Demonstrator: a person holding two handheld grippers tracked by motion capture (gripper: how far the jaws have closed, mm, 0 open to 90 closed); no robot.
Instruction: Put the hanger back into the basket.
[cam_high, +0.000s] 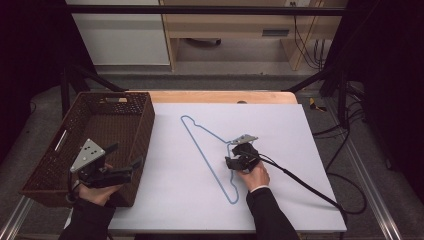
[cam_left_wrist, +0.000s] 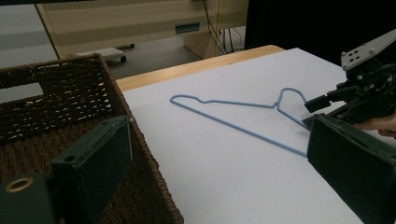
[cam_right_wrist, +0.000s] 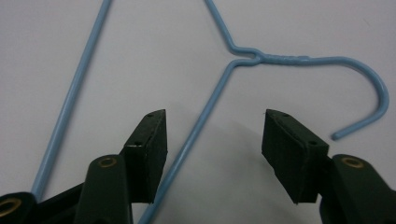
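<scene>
A white sheet (cam_high: 280, 200) covered the table. The blue wire hanger (cam_right_wrist: 196, 130) lay flat, one wire between the unclenched jaws of the right claw (cam_right_wrist: 212, 135); not yet gripped or lifted. The left claw (cam_high: 125, 159) was held released over the basket (cam_high: 45, 165).

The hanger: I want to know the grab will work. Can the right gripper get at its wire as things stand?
Probably yes. The right gripper sits low over the hanger, one slanted wire between its open jaws, and nothing on the white sheet blocks it.
</scene>
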